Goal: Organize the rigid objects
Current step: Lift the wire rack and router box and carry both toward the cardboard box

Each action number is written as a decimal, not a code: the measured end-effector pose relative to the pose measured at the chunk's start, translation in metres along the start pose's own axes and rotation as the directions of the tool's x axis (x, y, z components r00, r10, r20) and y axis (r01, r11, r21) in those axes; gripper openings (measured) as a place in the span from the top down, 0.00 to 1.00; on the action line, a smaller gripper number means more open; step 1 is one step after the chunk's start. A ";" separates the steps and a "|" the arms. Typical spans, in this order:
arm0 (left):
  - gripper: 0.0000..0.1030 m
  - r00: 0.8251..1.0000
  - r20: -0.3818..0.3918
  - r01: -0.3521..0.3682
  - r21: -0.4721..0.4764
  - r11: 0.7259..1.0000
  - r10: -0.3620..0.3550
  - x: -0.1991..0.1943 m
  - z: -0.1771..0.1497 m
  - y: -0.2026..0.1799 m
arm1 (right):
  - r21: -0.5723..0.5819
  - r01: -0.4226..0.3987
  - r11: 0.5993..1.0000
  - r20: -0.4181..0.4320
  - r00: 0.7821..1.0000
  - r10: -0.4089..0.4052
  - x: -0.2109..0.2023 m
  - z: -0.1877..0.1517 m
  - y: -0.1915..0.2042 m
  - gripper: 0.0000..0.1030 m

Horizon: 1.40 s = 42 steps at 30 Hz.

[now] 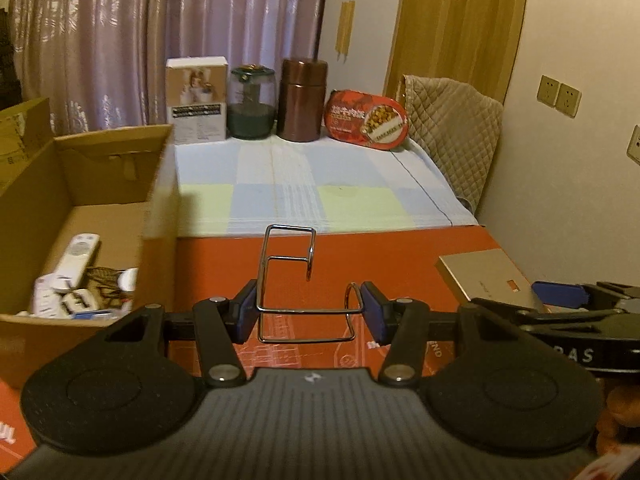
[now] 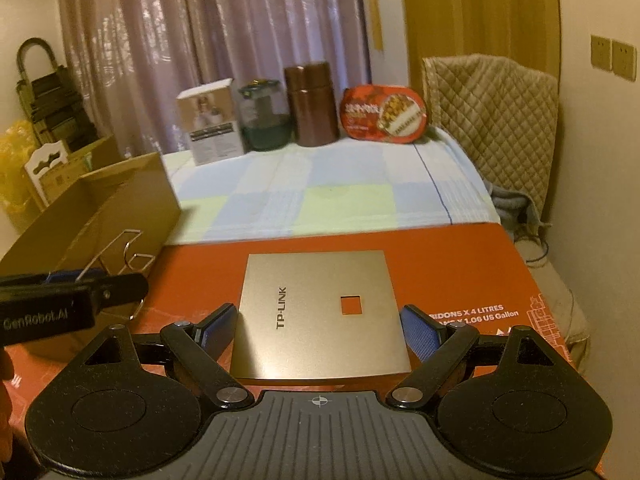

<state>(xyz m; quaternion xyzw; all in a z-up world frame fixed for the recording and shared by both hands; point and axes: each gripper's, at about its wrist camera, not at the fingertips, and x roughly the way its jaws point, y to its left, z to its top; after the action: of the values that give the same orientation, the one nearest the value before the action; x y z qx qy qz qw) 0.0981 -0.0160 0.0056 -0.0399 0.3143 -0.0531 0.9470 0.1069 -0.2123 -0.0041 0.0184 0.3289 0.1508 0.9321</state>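
Left gripper (image 1: 308, 314) clamped on bent wire rack (image 1: 286, 276), held above red board (image 1: 400, 252). Right gripper (image 2: 318, 330) closed on gold TP-LINK box (image 2: 316, 312). Beyond: cardboard box (image 1: 36, 220) left, containers on checked cloth (image 1: 304, 196).

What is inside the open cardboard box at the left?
The open cardboard box holds a white remote control and a jumble of small white, blurred items. Its near wall hides whatever lies below.
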 end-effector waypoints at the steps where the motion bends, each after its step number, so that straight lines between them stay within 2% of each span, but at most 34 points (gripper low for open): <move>1: 0.53 1.000 0.003 -0.002 -0.005 1.000 0.002 -0.006 -0.001 0.003 | -0.007 -0.003 1.000 0.003 1.000 0.003 -0.005 -0.001 0.005 0.18; 9: 0.53 0.999 0.014 -0.031 -0.031 0.999 0.031 -0.042 -0.002 0.025 | -0.054 -0.011 0.998 0.020 1.000 0.012 -0.030 0.001 0.031 0.18; 19: 0.53 0.997 0.056 -0.042 -0.055 0.998 0.045 -0.070 0.008 0.045 | -0.091 -0.022 0.996 0.022 0.999 0.024 -0.036 0.010 0.058 0.18; 42: 0.53 0.996 0.032 -0.085 -0.062 0.994 0.087 -0.086 0.011 0.081 | -0.141 -0.066 0.988 0.014 0.998 0.069 -0.026 0.019 0.097 0.18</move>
<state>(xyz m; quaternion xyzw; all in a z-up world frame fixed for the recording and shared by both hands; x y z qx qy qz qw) 0.0418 0.0757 0.0566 -0.0561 0.3005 -0.0020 0.9521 0.0731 -0.1258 0.0394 -0.0349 0.3081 0.2048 0.9284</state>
